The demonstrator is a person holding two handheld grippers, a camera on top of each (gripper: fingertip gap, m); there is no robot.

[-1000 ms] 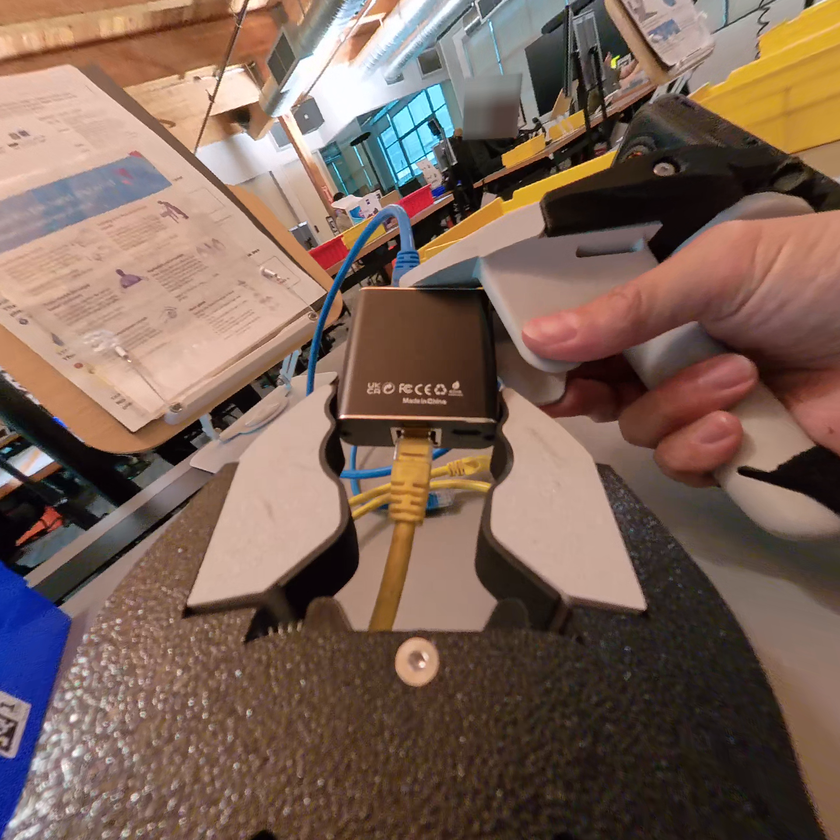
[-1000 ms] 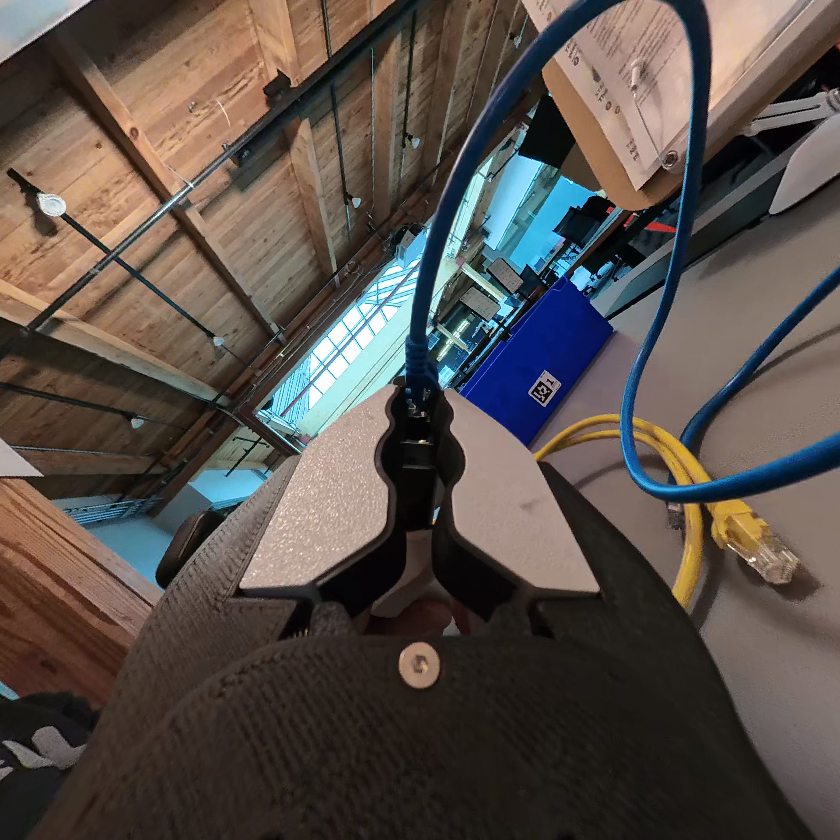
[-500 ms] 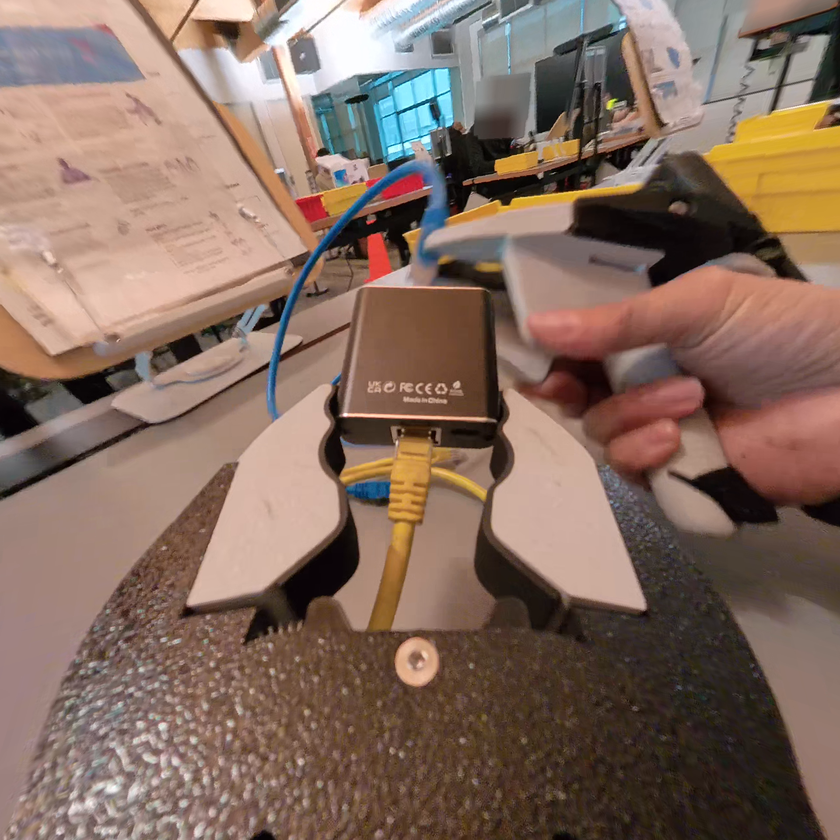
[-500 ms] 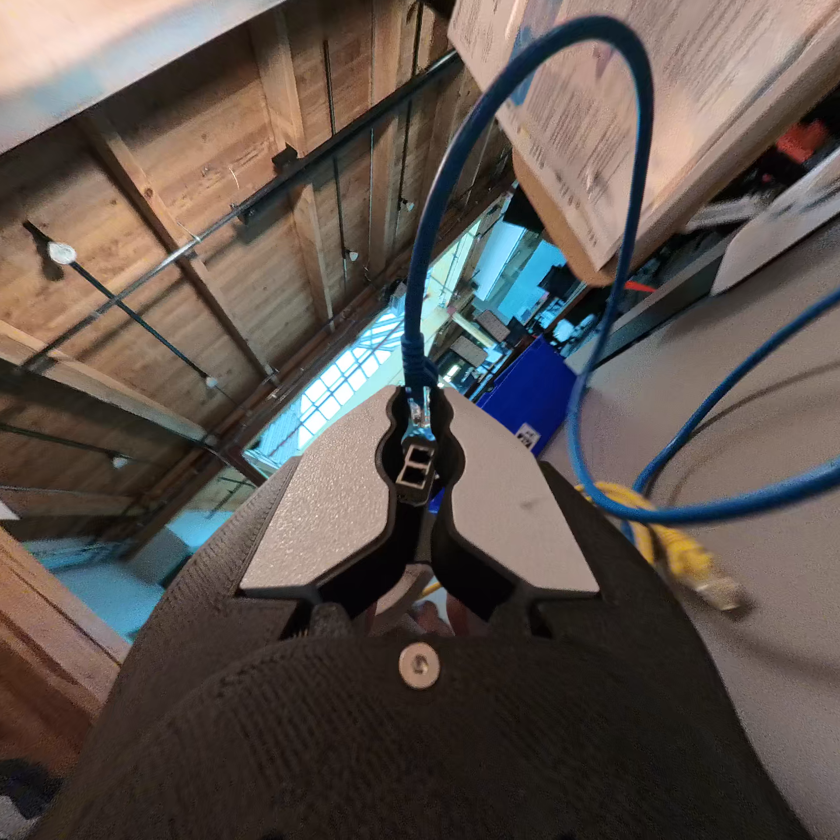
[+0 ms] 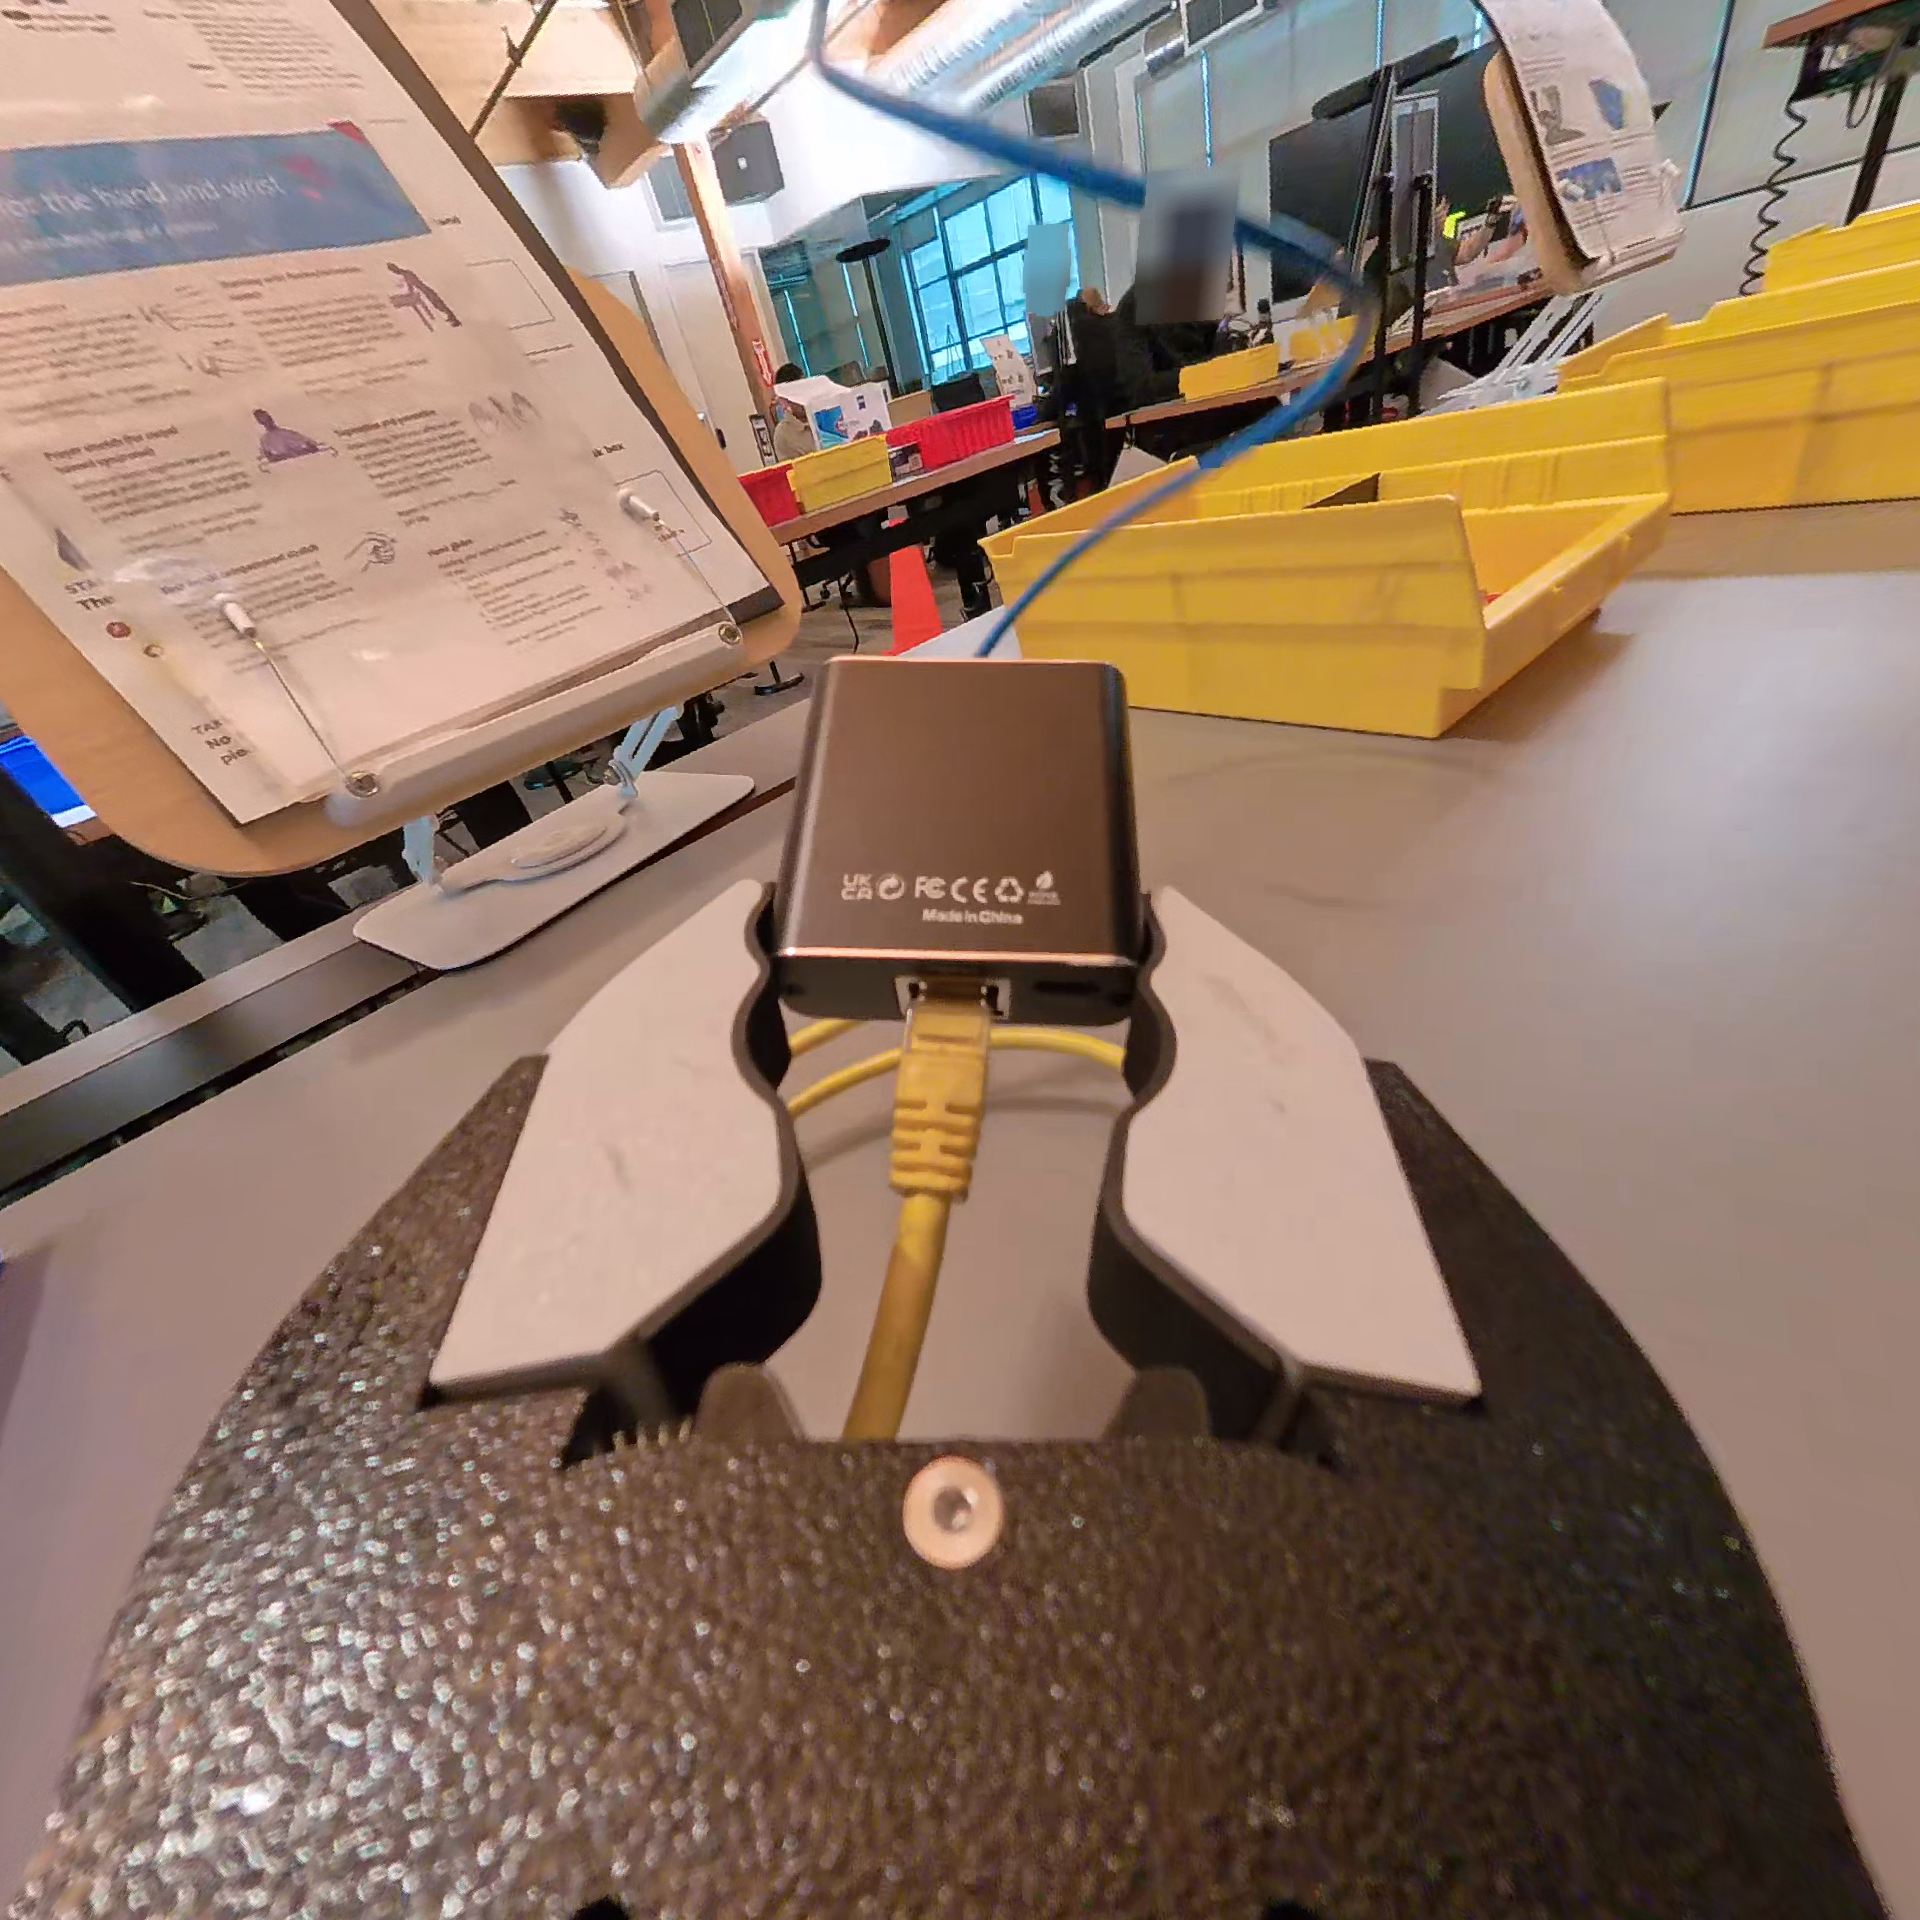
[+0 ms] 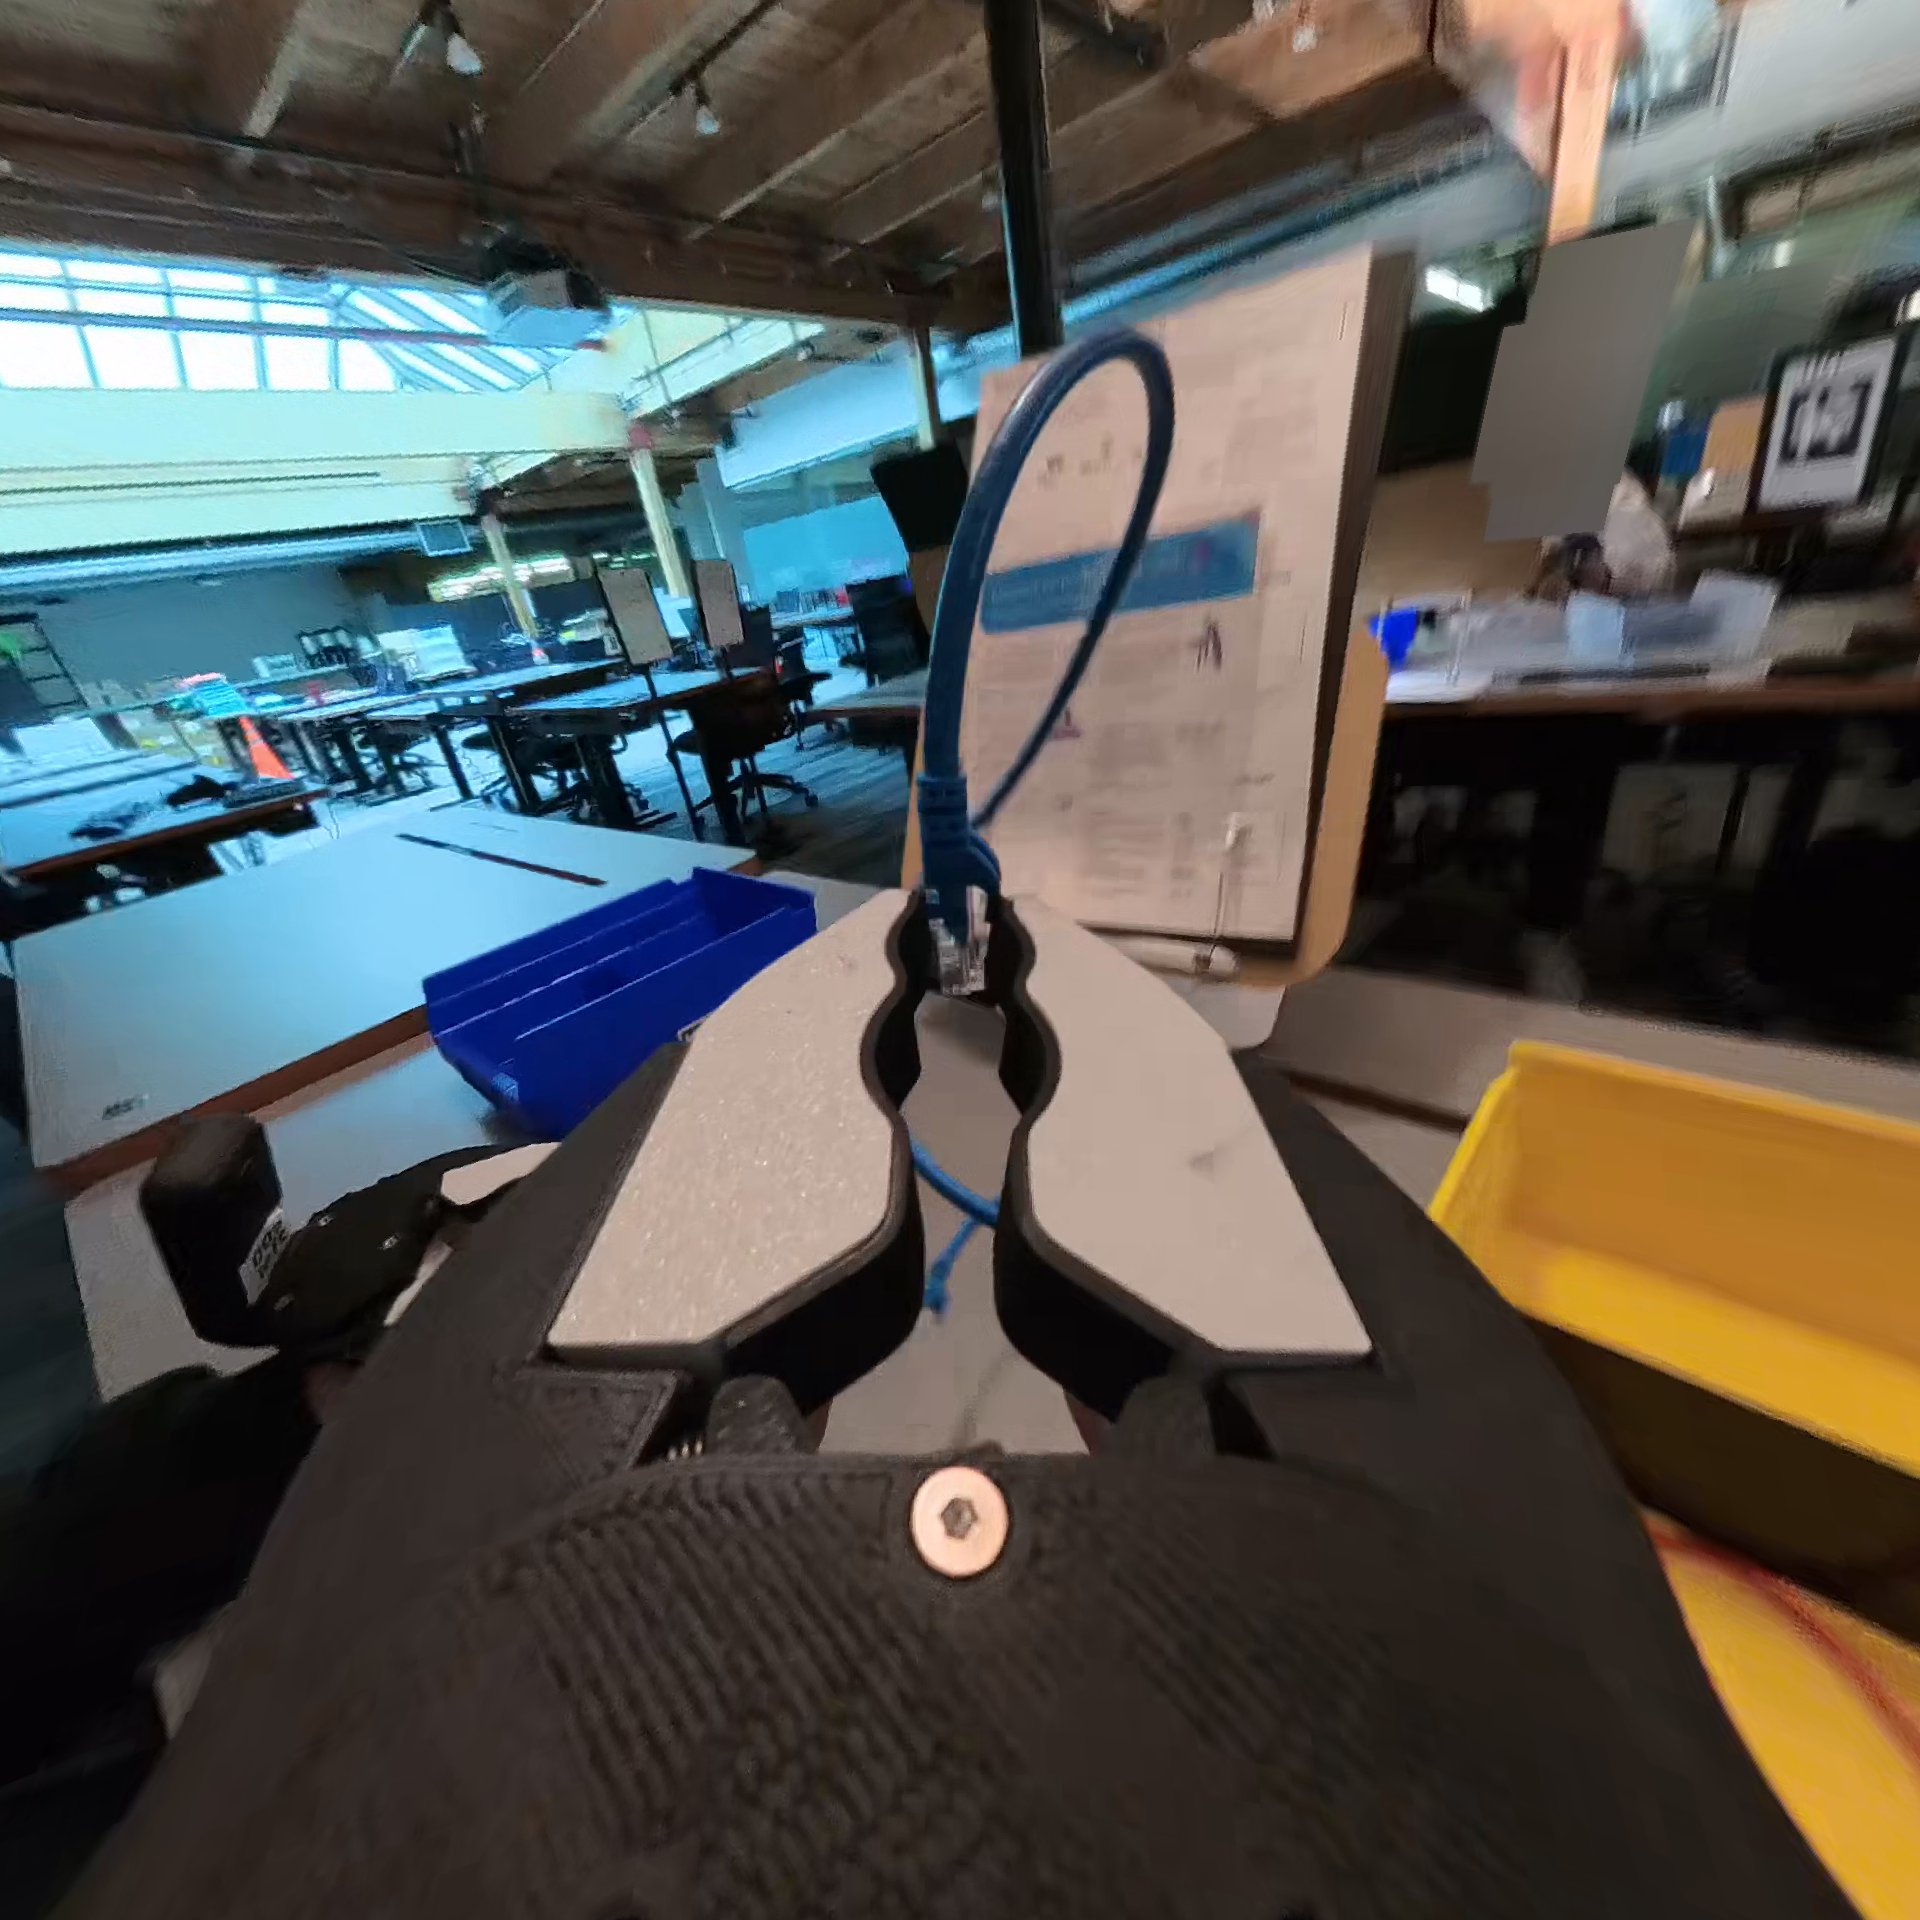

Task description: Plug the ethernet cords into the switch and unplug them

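Note:
My left gripper (image 5: 956,935) is shut on a small dark metal switch (image 5: 961,805) and holds it above the grey table (image 5: 1558,883). A yellow ethernet cord (image 5: 930,1174) is plugged into the port facing me and runs back between the fingers. A blue ethernet cord (image 5: 1164,488) arcs through the air beyond the switch. My right gripper (image 6: 961,951) is shut on the blue cord's plug (image 6: 956,935), with the plug end pointing back toward the camera. The blue cord (image 6: 1039,582) loops upward from it. The switch does not show in the right wrist view.
A tilted board with a printed sheet (image 5: 312,436) stands on a stand at the left; it also shows in the right wrist view (image 6: 1153,675). Yellow bins (image 5: 1330,592) stand on the table at right. A blue bin (image 6: 613,977) and a yellow bin (image 6: 1683,1236) flank my right gripper.
My right gripper has pulled away from the switch with the blue plug and has left the left wrist view. It has swung round from facing the ceiling to facing the room.

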